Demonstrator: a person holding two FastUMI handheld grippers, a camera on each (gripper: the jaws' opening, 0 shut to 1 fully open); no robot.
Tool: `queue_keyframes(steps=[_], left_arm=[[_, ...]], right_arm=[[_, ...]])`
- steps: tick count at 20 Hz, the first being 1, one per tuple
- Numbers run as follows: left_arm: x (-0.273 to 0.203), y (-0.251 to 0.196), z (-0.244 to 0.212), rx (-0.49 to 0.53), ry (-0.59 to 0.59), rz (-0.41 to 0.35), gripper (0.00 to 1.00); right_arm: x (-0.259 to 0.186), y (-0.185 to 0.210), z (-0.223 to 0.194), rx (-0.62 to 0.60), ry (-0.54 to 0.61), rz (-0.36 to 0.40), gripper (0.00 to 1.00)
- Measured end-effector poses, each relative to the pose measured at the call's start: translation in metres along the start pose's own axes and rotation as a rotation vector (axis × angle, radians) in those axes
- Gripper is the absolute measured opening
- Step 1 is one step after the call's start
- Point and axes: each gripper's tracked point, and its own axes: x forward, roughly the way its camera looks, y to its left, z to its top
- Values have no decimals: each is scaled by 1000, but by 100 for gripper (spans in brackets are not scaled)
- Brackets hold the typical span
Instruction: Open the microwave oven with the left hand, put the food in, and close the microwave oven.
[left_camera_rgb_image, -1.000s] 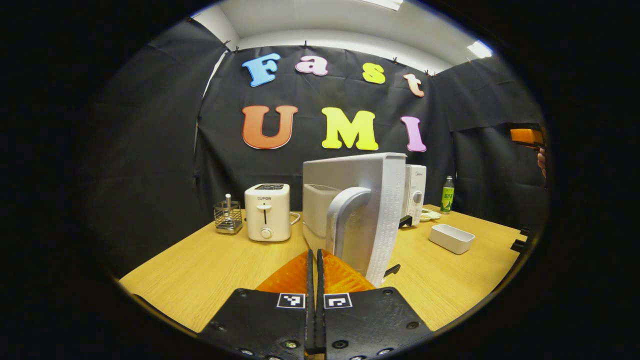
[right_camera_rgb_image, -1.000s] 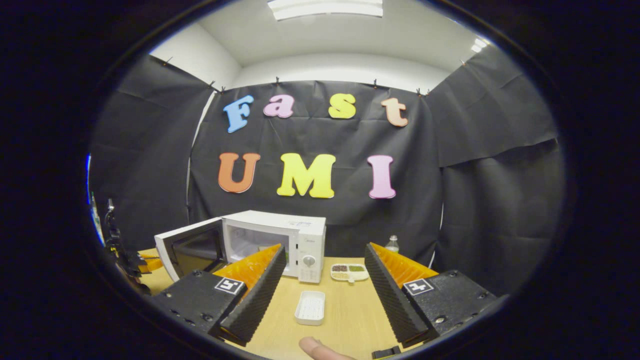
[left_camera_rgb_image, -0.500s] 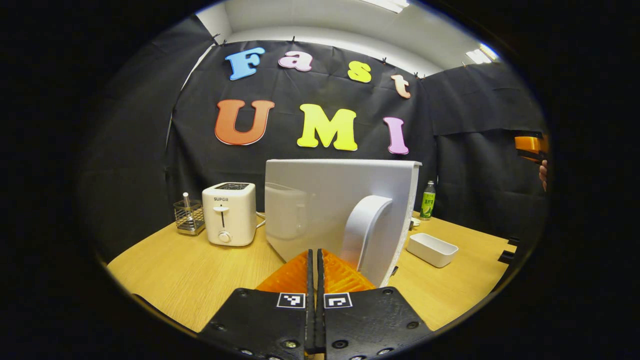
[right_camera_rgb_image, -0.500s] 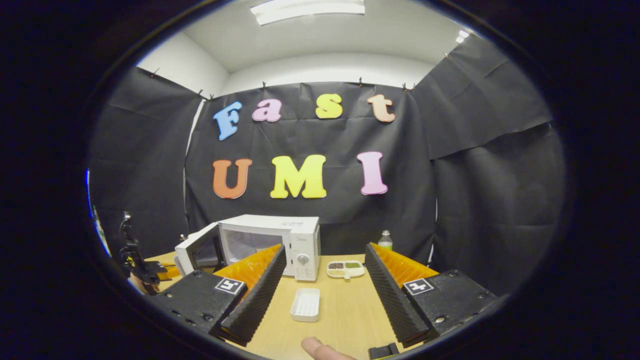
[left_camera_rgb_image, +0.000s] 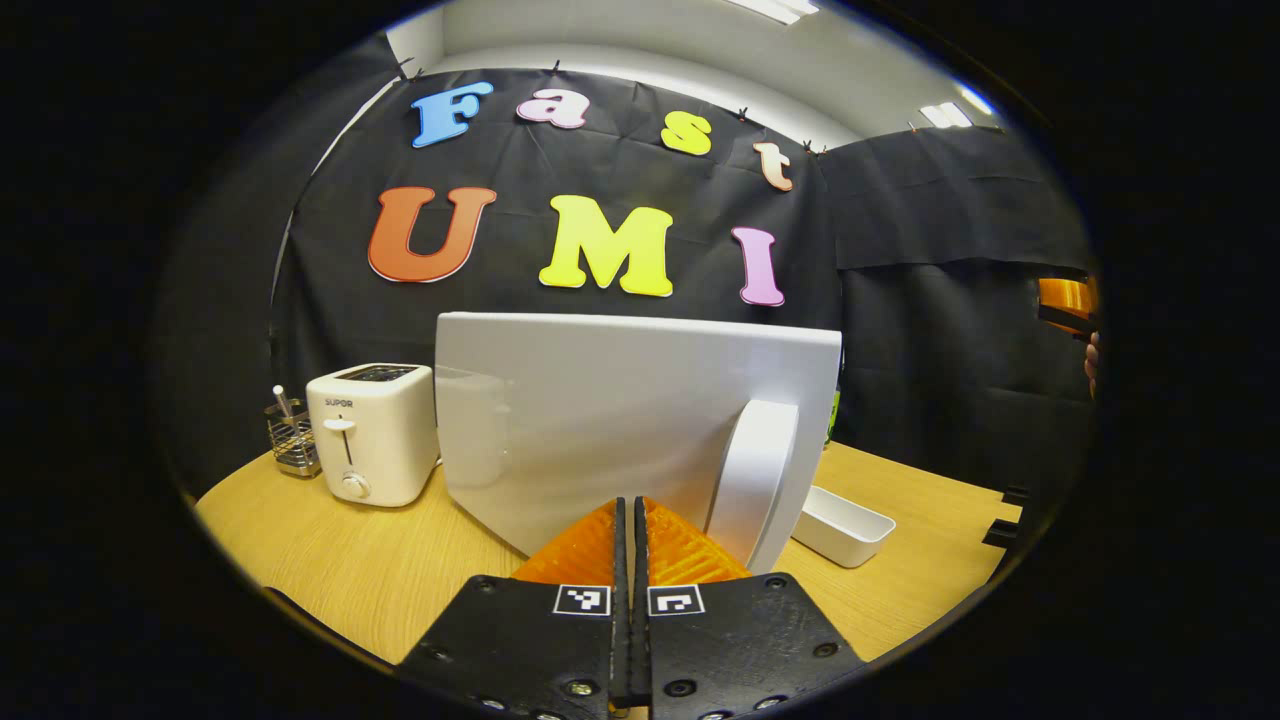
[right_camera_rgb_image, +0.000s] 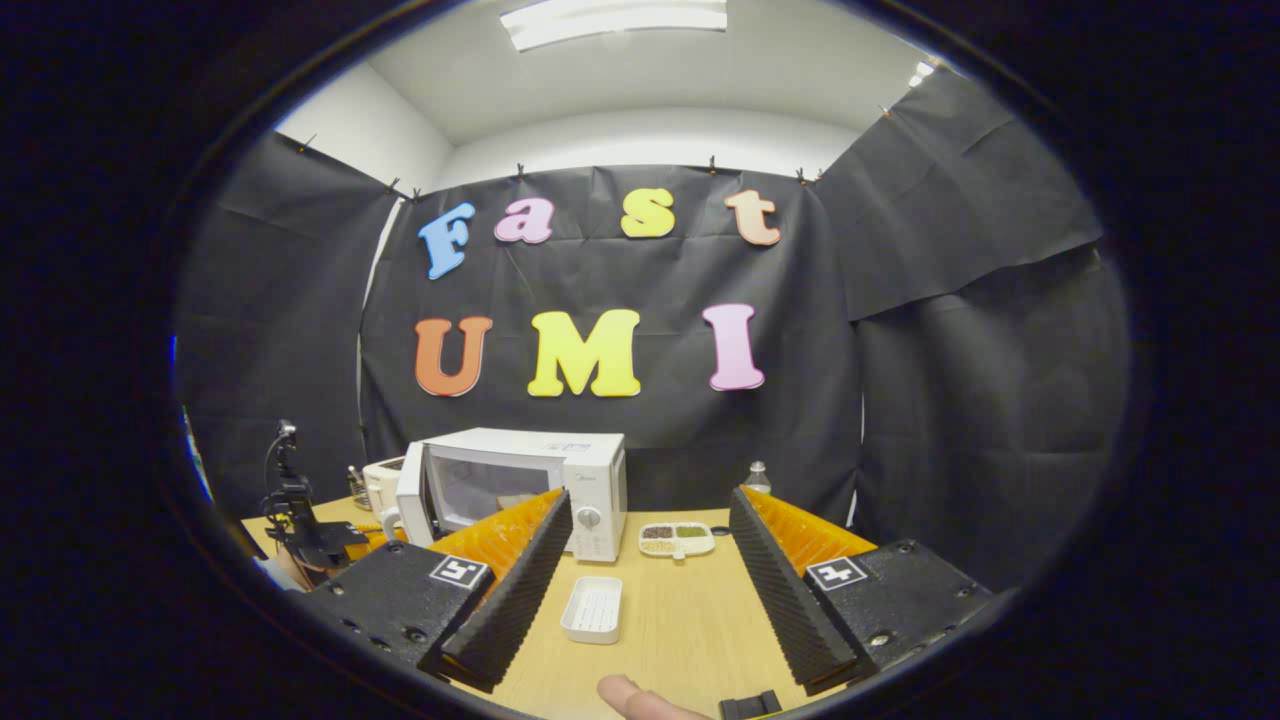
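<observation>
Left gripper (left_camera_rgb_image: 632, 520): we see its two fingers pressed together with no gap, nothing between them; the tips sit just before the outer face of the microwave door.
Right gripper (right_camera_rgb_image: 650, 560): we see its fingers spread wide apart and empty, held above the table.
Microwave oven (right_camera_rgb_image: 560, 470): white, at the back left of the table in the right gripper view, control panel with a dial on its right end.
Microwave door (left_camera_rgb_image: 620, 420): nearly closed on the cabinet in the right gripper view; in the left gripper view its broad white face stands directly ahead, the curved handle (left_camera_rgb_image: 755, 480) at its right edge.
White tray (right_camera_rgb_image: 592, 610): on the table in front of the oven, between the right gripper's fingers; we cannot tell whether it holds anything.
Divided dish (right_camera_rgb_image: 677, 539): holds brown, green and pale food, just right of the oven.
Toaster (left_camera_rgb_image: 370, 432): white, left of the door.
Wire holder (left_camera_rgb_image: 292, 440): just left of the toaster.
Bottle (right_camera_rgb_image: 757, 478): by the back wall, right of the oven.
Table (left_camera_rgb_image: 340, 560): light wood.
</observation>
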Motion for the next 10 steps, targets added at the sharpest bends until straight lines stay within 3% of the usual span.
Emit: queue_keyframes(steps=[1,3,5,7,9,10], left_arm=[[10,-3,1,-7,-5,-1,0],[26,-11,7,-27,-24,1,0],[44,-20,5,-21,-19,-3,0],[62,-25,0,-7,-3,1,0],[81,-30,2,-1,-2,8,0],[90,-32,1,-3,-1,17,0]], right_arm=[[2,-3,-2,-1,0,-7,96],[6,-13,-2,-10,-14,-39,100],[11,-20,-6,-8,-25,-61,96],[19,-21,-14,7,-18,-52,100],[27,-24,-19,17,-13,-40,96],[31,-25,-21,19,-14,-35,100]])
